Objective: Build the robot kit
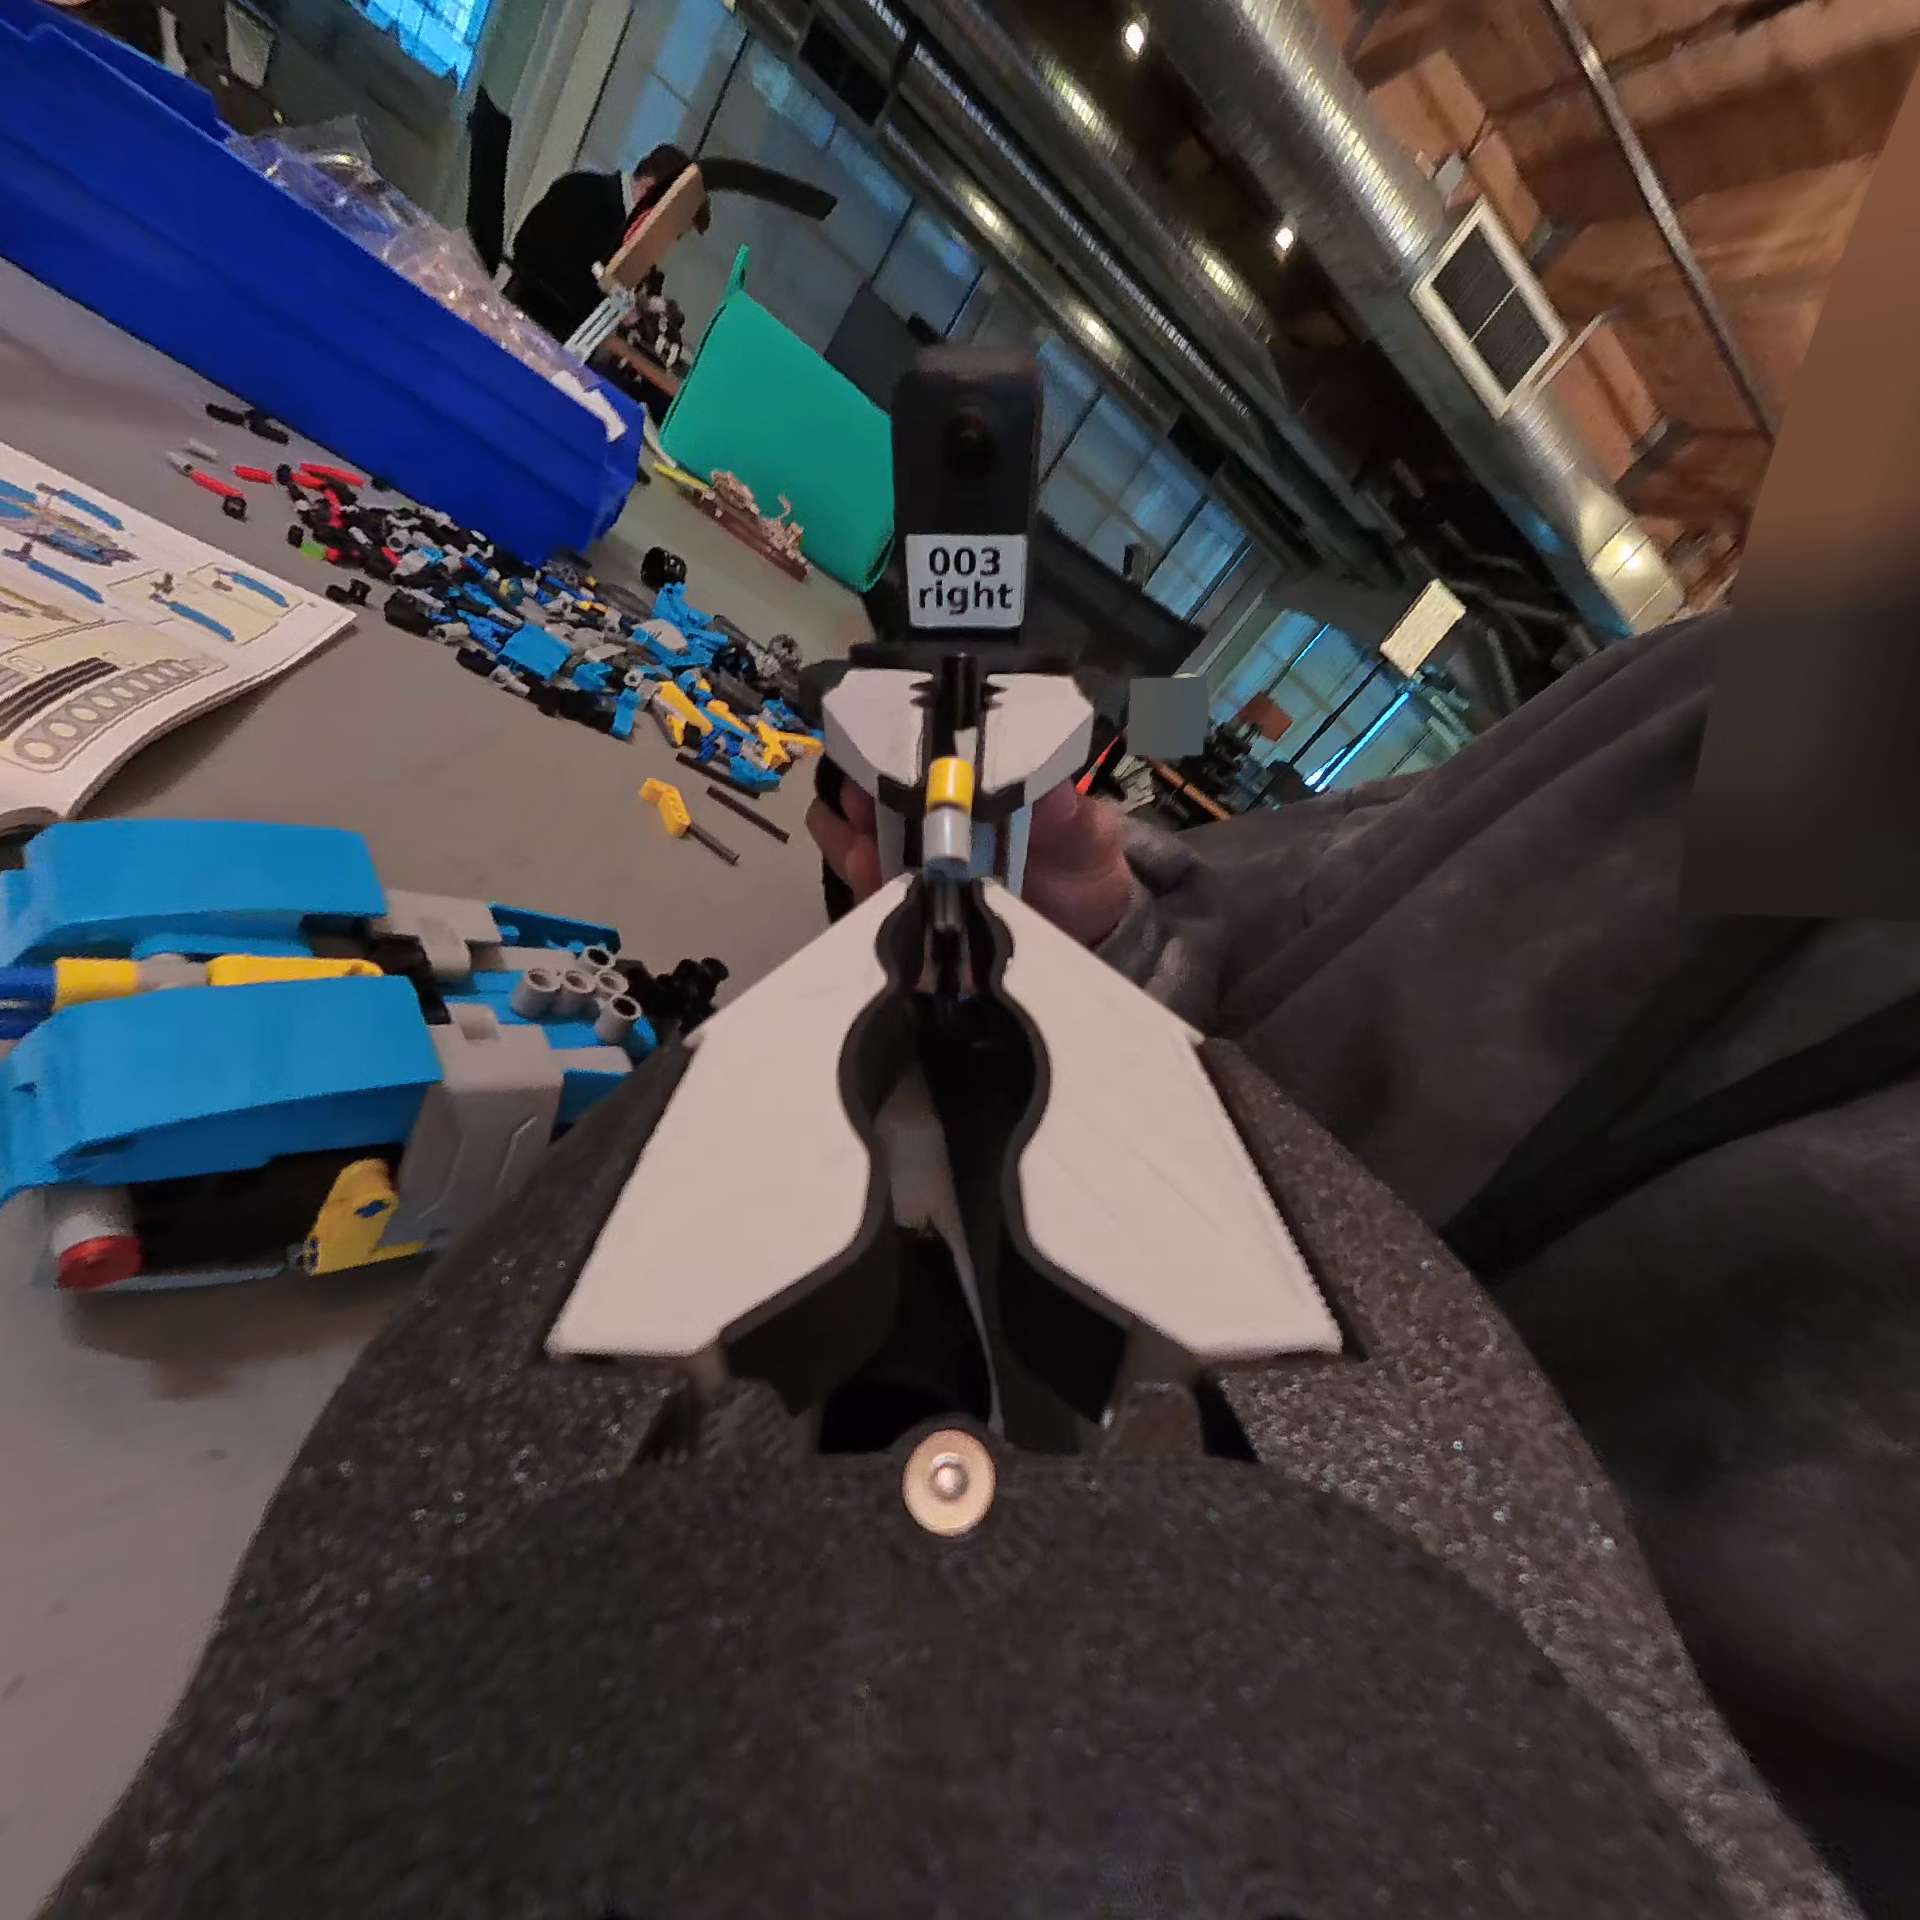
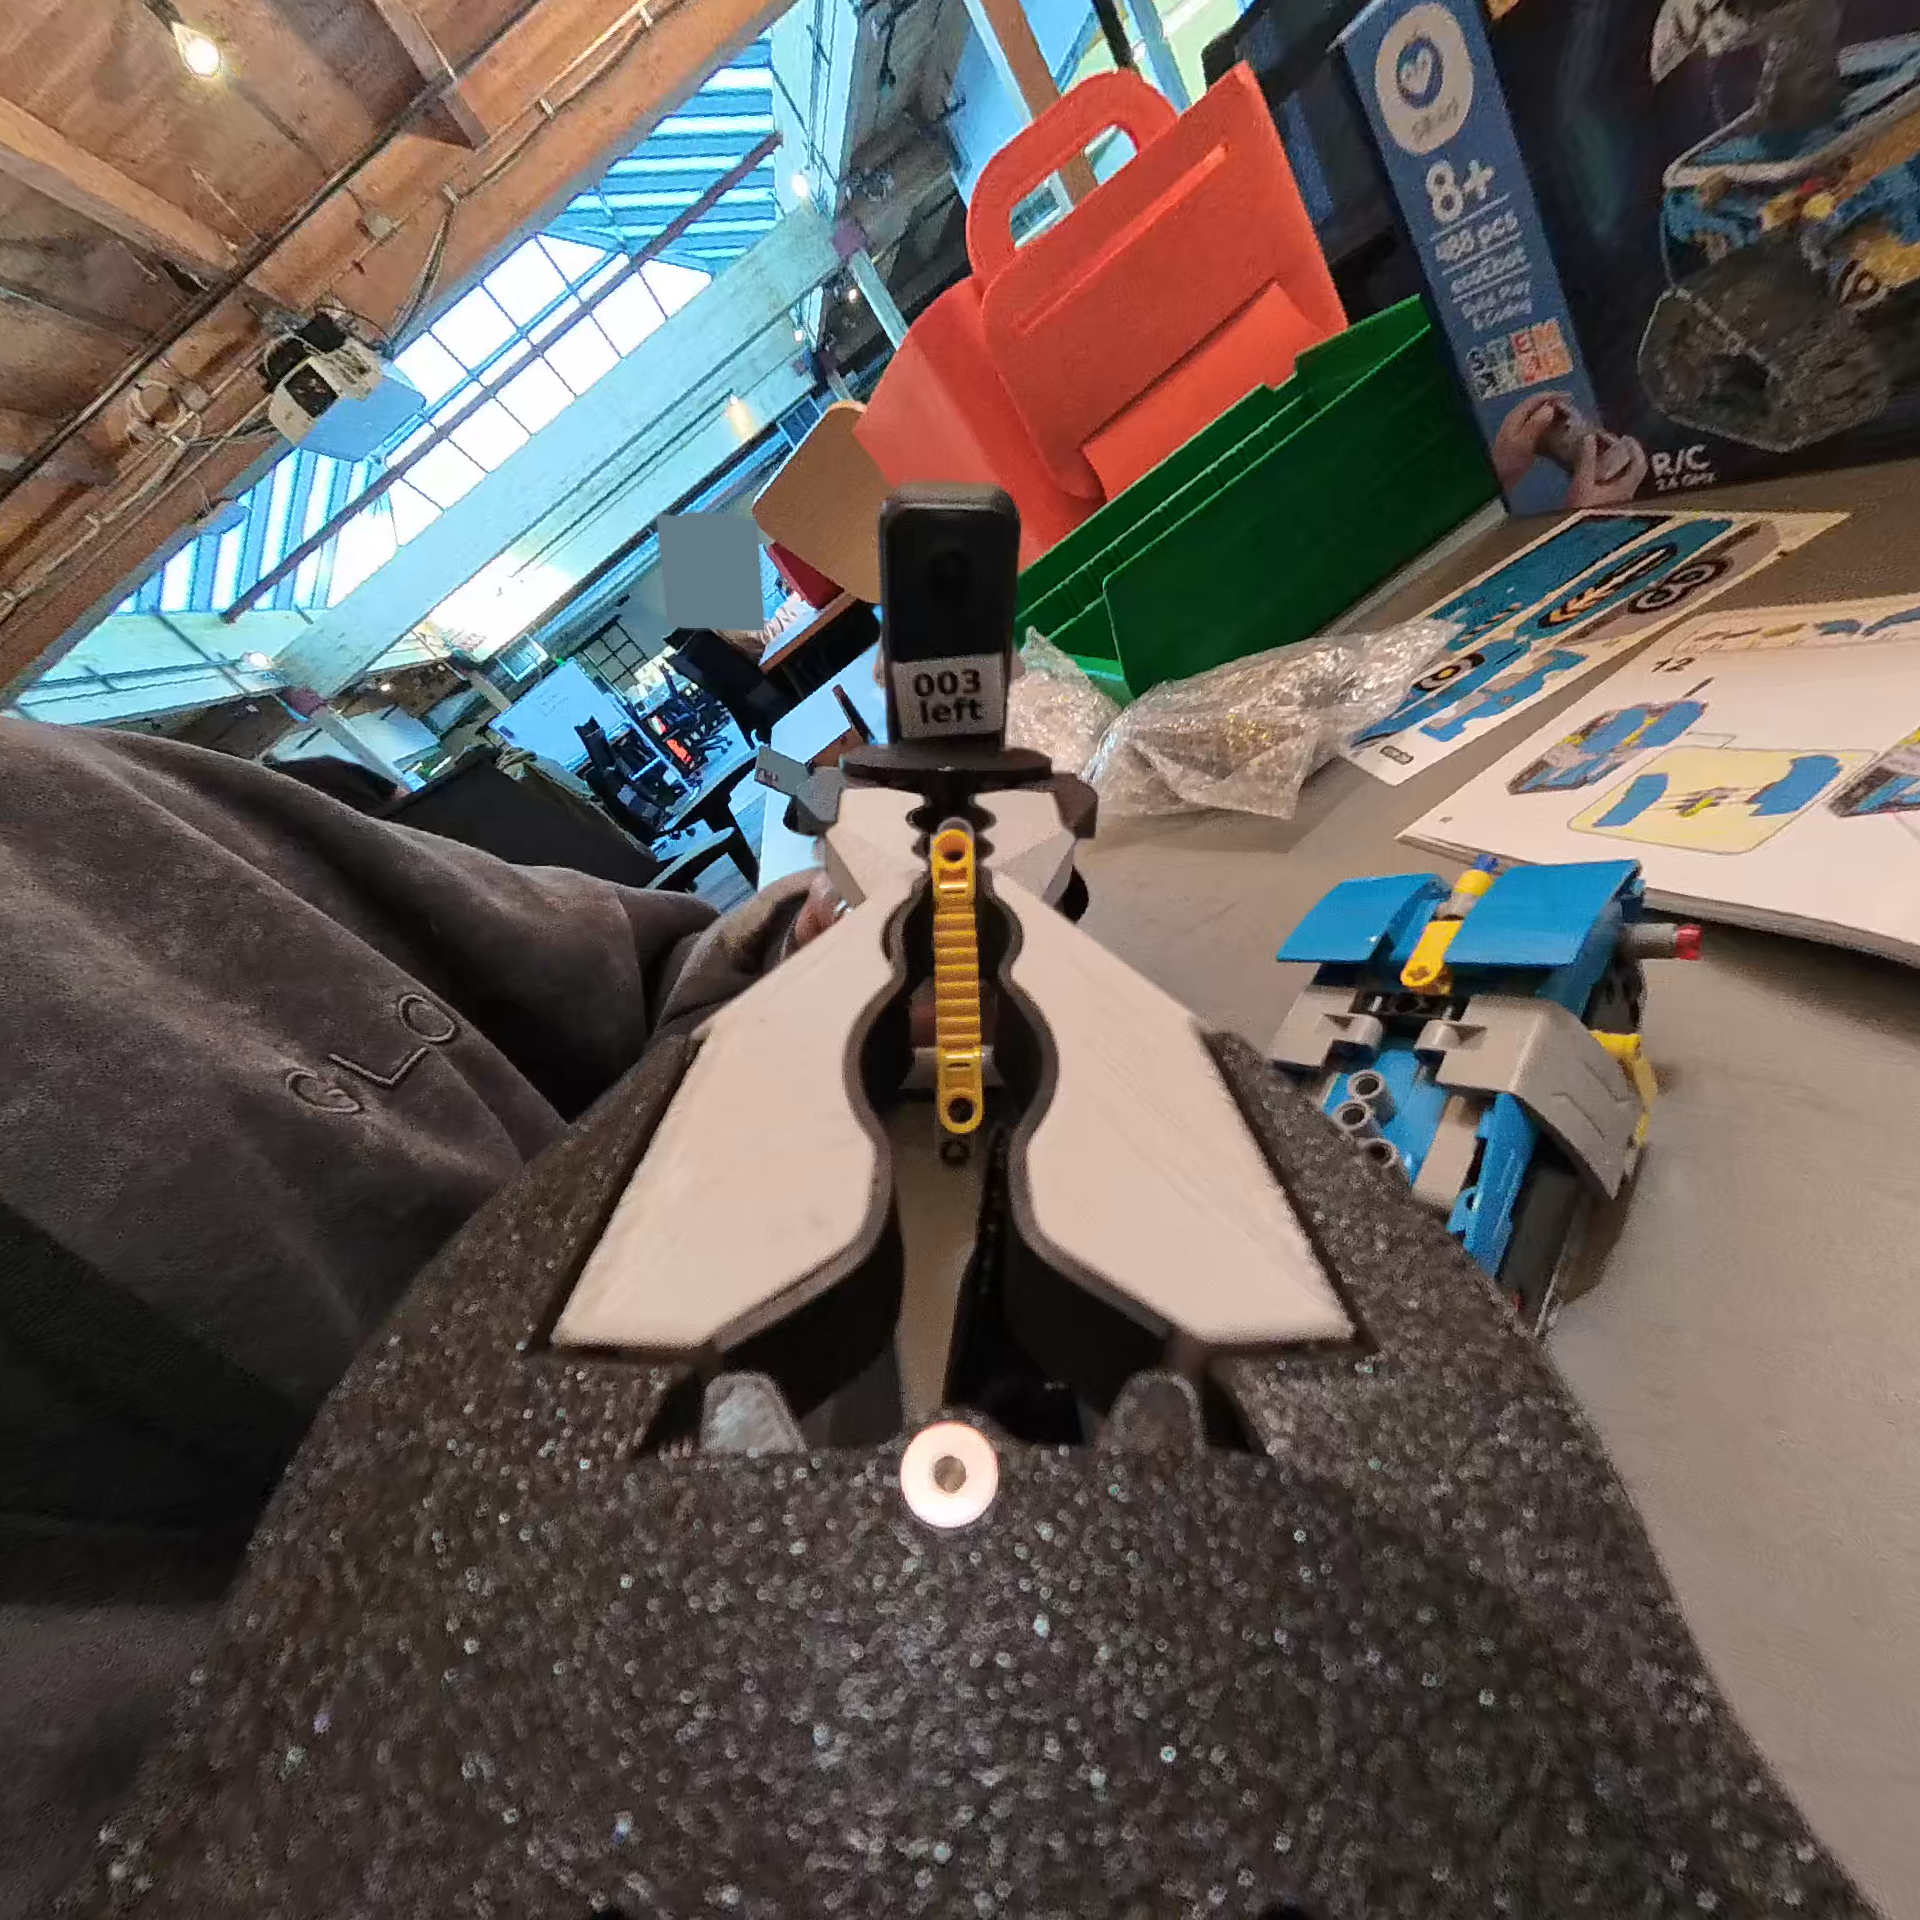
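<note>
My two grippers meet tip to tip above the grey table (image 1: pixel 416 790). In the left wrist view my left gripper (image 1: pixel 940 899) is shut on the thin black end of a small brick assembly. A grey bush (image 1: pixel 945 831) and a yellow bush (image 1: pixel 951 781) on it sit between the fingers of the right gripper (image 1: pixel 951 868). In the right wrist view my right gripper (image 2: pixel 951 894) is shut around a yellow toothed rack (image 2: pixel 956 987). The rack's far end reaches the left gripper (image 2: pixel 951 831). A hand (image 1: pixel 1070 852) holds the right gripper.
A partly built blue, grey and yellow car model (image 1: pixel 260 1039) (image 2: pixel 1475 1039) sits on the table beside an open instruction booklet (image 1: pixel 104 644) (image 2: pixel 1714 790). A pile of loose pieces (image 1: pixel 582 634), a blue bin (image 1: pixel 260 281), a green bin (image 2: pixel 1247 499), an orange bag (image 2: pixel 1122 301), plastic bags (image 2: pixel 1226 727) and the set's box (image 2: pixel 1662 239) stand farther back. My left and right fingertips are right by each other.
</note>
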`<state>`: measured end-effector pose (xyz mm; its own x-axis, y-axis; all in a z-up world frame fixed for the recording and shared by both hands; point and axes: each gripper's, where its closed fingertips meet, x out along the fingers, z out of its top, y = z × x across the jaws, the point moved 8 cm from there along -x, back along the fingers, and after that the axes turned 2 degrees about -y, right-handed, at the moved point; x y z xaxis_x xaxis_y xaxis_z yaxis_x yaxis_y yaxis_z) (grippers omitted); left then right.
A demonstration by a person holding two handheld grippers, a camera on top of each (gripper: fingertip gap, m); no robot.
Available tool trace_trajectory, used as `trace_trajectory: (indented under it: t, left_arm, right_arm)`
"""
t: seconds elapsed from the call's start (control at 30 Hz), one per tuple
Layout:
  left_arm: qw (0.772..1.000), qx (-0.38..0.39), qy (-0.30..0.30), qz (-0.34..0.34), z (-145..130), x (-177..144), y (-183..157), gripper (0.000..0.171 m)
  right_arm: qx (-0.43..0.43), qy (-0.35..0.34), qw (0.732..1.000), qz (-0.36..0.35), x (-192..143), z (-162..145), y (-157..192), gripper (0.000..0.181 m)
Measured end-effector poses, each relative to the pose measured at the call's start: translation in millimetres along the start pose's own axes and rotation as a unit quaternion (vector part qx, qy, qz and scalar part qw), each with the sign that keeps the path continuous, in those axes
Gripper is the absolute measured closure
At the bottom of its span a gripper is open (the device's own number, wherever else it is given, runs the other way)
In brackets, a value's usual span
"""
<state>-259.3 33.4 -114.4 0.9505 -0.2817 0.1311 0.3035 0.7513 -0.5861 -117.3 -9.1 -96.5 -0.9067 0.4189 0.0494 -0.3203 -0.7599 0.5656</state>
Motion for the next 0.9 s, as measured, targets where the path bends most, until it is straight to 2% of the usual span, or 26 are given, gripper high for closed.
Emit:
trace_trajectory:
  t: [0.17,0.3,0.67,0.9]
  left_arm:
    - [0.999,0.025,0.039,0.029,-1,-1,1,0.165]
    - [0.997,0.036,0.056,0.035,-2,-2,-1,0.165]
    - [0.998,0.015,0.050,0.025,-1,-1,-1,0.166]
    - [1.000,-0.012,0.004,-0.012,1,-1,-4,0.165]
  right_arm:
    - [0.001,0.056,0.998,0.001,0,-9,-5,0.174]
    - [0.014,0.060,0.998,0.008,1,-12,-7,0.174]
    - [0.051,0.052,0.997,0.035,-1,-14,-9,0.174]
    - [0.071,0.019,0.995,0.066,-2,-9,-6,0.174]
